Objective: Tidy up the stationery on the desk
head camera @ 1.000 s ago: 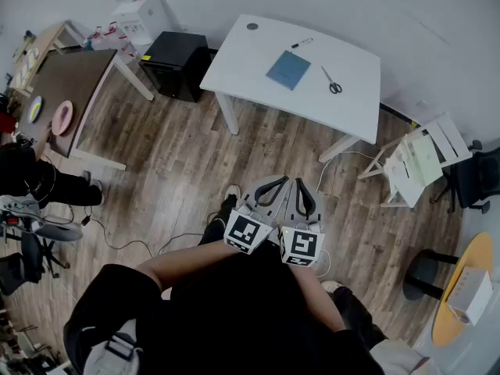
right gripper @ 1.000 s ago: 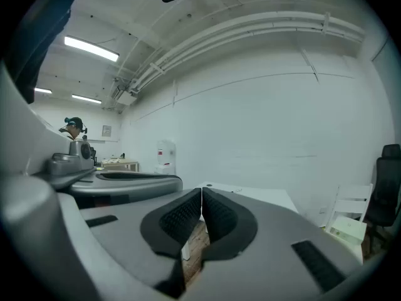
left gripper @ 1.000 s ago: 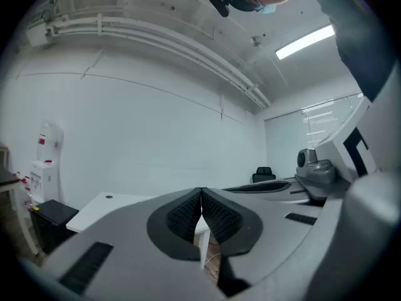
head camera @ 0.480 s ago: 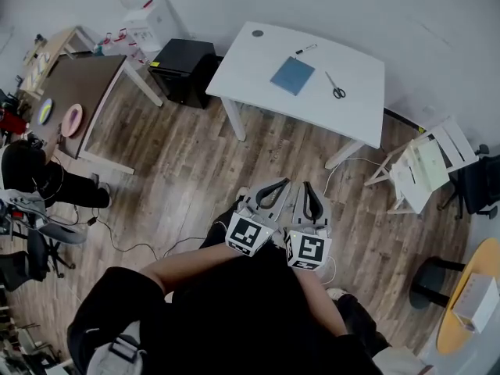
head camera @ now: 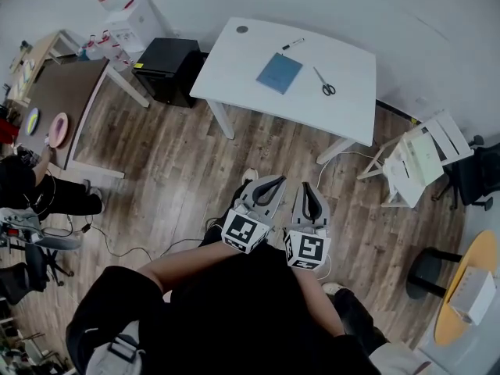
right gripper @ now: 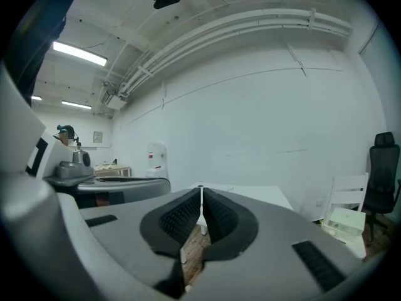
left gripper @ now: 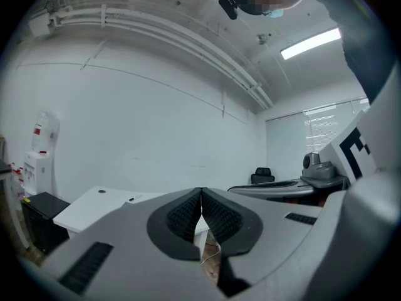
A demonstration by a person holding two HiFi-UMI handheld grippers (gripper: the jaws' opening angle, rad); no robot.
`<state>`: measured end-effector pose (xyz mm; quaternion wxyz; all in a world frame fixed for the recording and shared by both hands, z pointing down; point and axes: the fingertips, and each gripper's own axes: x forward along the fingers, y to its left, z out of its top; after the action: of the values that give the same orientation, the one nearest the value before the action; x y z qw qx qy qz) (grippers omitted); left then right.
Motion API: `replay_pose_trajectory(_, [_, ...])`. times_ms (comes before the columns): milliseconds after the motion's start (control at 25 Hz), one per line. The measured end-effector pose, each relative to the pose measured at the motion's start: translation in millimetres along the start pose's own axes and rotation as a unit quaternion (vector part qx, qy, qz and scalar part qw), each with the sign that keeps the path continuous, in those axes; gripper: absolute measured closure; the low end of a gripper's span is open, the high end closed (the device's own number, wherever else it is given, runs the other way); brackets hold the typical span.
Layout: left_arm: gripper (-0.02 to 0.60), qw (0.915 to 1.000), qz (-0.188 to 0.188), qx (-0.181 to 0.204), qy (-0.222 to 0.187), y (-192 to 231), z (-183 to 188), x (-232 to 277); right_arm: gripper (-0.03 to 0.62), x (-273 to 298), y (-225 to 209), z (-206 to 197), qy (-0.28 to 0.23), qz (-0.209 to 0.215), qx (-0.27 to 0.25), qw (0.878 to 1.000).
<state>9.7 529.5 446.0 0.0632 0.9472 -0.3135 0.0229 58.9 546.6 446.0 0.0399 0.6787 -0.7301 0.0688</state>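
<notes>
A: What fills most of the head view?

B: The wood-plank floor (head camera: 180,162). On it, against the far wall, stands a white counter (head camera: 344,112), well ahead of the person.

A: And the two tools?

B: Both are held low in front of the body, side by side above the floor and well short of the counter. The left gripper (head camera: 280,180) has its ribbed pads pressed together with nothing between them. The right gripper (head camera: 307,187) is closed as well (only a hairline slit shows between its pads, and nothing sits in it).

A: So where is the stationery?

B: All of it lies on the counter top, and neither gripper touches any of it. A blue notebook (head camera: 279,73) lies flat near the middle, at a slant to the counter's edges. A pair of scissors (head camera: 325,84) lies near the notebook, to its right in the head view and apart from it. Its dark handles point toward the near edge. A pen (head camera: 293,44) lies behind the notebook, toward the wall, and touches neither of the other two.

A: Anything smaller?

B: A round grey cap (head camera: 242,30) is set into the counter's far left corner.
</notes>
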Motion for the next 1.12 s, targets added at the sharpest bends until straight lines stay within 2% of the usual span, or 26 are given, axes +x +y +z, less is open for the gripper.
replay_pose_trajectory(240, [0.568,0.9998,-0.011,-0.008,0.011,23,-6,36,0.559,45,-16,-7,0.021,-0.008,0.008,1.000])
replay_pose_trajectory(520, [0.568,0.9995,-0.016,-0.026,0.005,94,8,101,0.559,141,-29,8,0.037,-0.006,-0.021,0.999])
replay_pose_trajectory(720, [0.568,0.9981,-0.042,-0.045,-0.004,144,27,145,0.559,220,-24,25,0.050,0.000,-0.021,0.999])
replay_pose_trajectory(960, [0.568,0.9982,-0.014,-0.058,0.009,220,33,180,0.559,293,-22,44,0.058,-0.005,-0.042,0.997])
replay_pose_trajectory(1120, [0.568,0.9976,-0.018,-0.065,0.014,253,32,196,0.559,329,-28,45,0.066,-0.017,-0.040,0.997])
